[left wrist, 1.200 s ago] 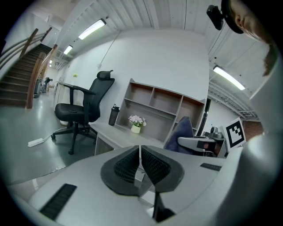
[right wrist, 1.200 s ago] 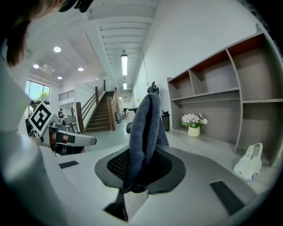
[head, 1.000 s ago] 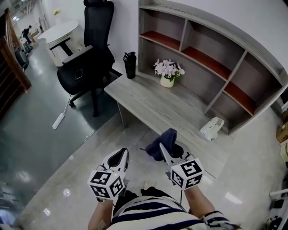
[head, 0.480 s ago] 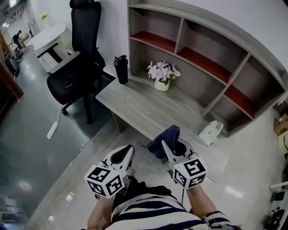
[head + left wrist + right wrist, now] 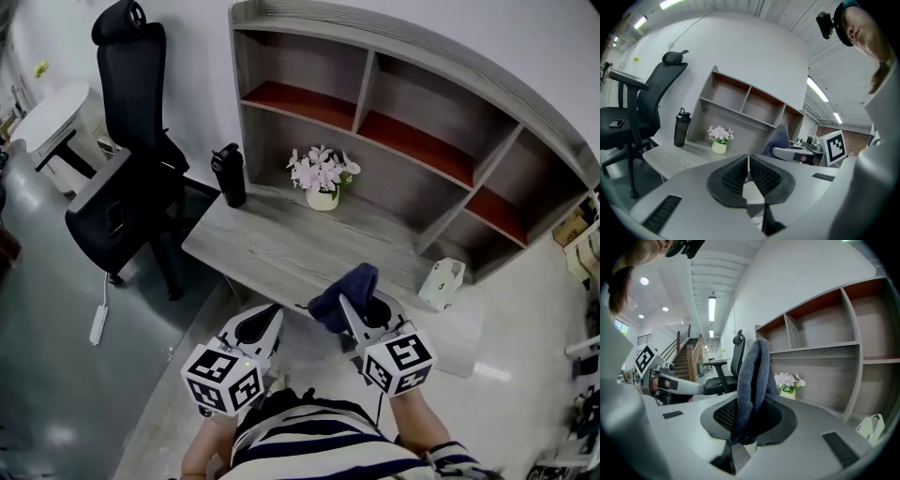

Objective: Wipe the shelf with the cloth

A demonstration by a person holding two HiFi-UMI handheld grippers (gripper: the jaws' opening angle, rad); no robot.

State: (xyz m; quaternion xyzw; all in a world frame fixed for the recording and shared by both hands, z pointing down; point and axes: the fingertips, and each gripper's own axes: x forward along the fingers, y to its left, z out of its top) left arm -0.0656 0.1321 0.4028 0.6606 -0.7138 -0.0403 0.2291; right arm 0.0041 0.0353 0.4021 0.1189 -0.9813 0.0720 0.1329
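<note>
A grey shelf unit [image 5: 412,103] with red-brown boards stands on the back of a grey wooden desk [image 5: 281,248]. My right gripper [image 5: 361,314] is shut on a dark blue cloth [image 5: 339,292], which bunches up between its jaws [image 5: 752,380] over the desk's front edge. My left gripper [image 5: 262,328] is shut with nothing in it, its pads pressed together [image 5: 748,176], just short of the desk. The shelf [image 5: 740,101] lies ahead of both grippers.
On the desk stand a black bottle [image 5: 229,174], a pot of pink flowers [image 5: 322,176] and a white device [image 5: 441,281] at the right. A black office chair [image 5: 127,169] sits left of the desk. A white round table [image 5: 52,112] is at far left.
The view has moved closer to the desk and shelf and shifted right. Both grippers now reach the desk's front edge. The cloth stays gripped in the right gripper.
</note>
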